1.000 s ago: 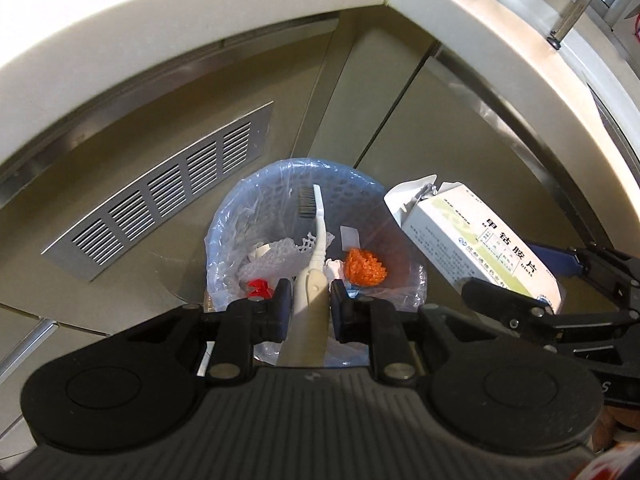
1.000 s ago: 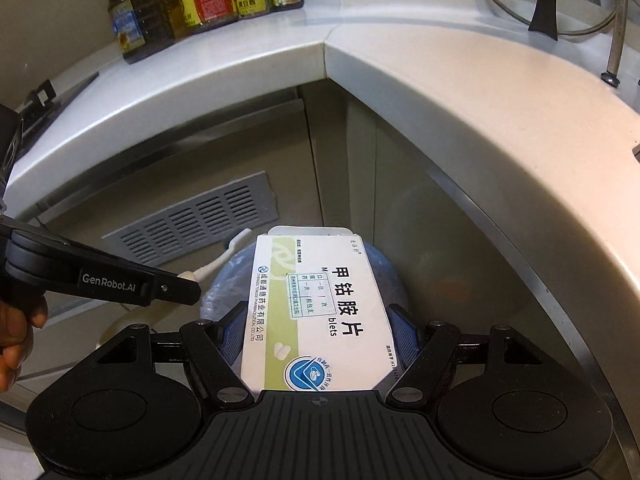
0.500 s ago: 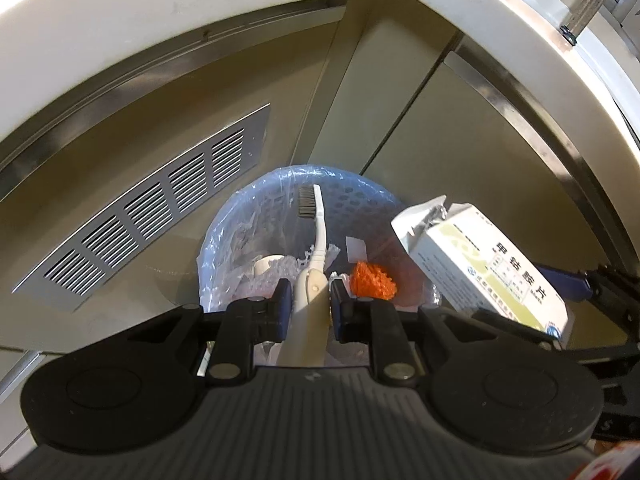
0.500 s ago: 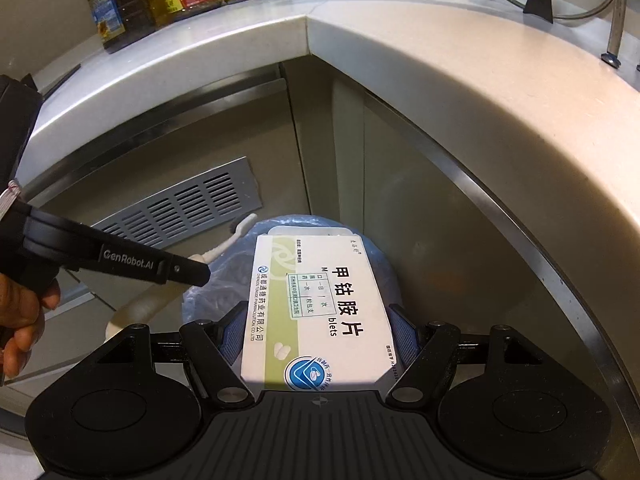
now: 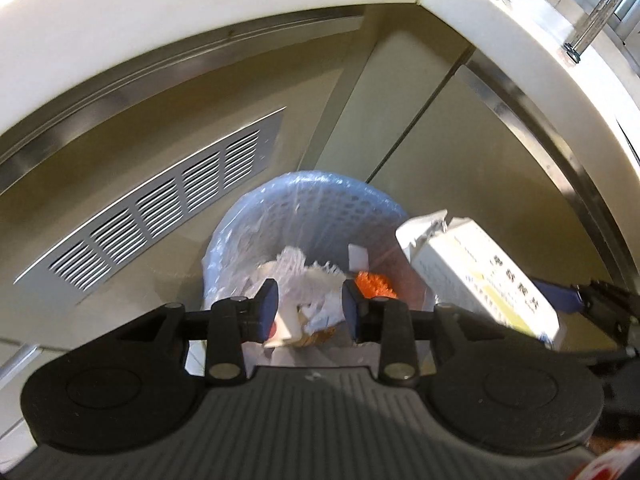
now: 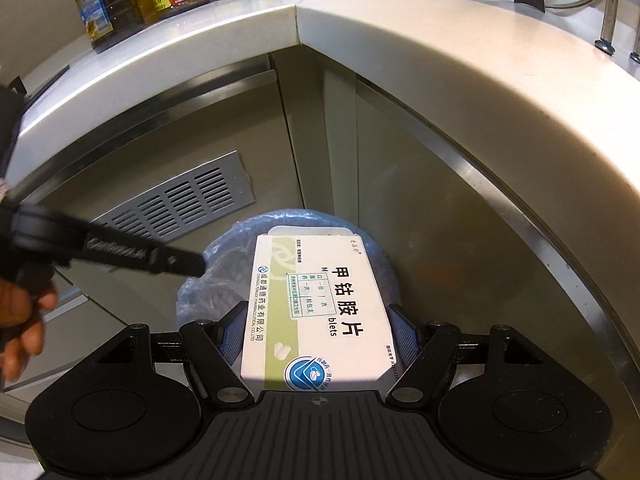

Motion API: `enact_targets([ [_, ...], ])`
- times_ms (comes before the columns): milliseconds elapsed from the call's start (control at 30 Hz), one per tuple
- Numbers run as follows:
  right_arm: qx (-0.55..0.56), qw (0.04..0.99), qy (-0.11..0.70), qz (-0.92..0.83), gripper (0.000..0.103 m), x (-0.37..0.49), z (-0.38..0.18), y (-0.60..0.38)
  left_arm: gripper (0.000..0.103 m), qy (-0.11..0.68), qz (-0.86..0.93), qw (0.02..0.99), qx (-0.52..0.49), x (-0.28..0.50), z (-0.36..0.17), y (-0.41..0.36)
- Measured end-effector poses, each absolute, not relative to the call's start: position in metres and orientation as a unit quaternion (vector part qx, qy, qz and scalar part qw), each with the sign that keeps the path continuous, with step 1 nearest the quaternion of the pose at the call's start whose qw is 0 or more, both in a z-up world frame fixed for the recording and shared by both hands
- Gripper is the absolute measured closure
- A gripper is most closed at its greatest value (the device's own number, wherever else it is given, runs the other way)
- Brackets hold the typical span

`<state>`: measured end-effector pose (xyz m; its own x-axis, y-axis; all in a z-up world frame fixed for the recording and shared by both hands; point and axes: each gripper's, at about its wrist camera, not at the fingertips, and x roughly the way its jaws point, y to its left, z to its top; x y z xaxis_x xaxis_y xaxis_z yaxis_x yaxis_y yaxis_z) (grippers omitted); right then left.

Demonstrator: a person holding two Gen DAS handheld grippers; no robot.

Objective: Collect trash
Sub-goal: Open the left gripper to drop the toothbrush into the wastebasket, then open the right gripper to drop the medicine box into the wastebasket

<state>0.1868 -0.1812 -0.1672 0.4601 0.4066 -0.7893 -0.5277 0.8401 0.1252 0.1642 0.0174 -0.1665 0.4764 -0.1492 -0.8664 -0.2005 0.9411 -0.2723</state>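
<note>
Blue-padded, the left gripper has just been opening, nothing between its parted jaws, above the perforated, plastic-lined bin of crumpled trash, while the right gripper clamps the flat cardboard medicine box over that bin.

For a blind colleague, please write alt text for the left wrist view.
The left gripper, jaws just opened and empty, hangs above a round blue plastic-lined waste basket holding white paper scraps and an orange scrap. At right, the right gripper holds a white cardboard medicine box over the rim.
</note>
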Motion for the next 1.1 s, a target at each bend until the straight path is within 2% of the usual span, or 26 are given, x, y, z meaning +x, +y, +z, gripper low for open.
enact_targets([
  [1100, -0.074, 0.849, 0.434, 0.292, 0.031, 0.183, -0.173, -0.171, 0.073, 0.516, 0.03, 0.837, -0.181, 0.145, -0.164, 0.018],
])
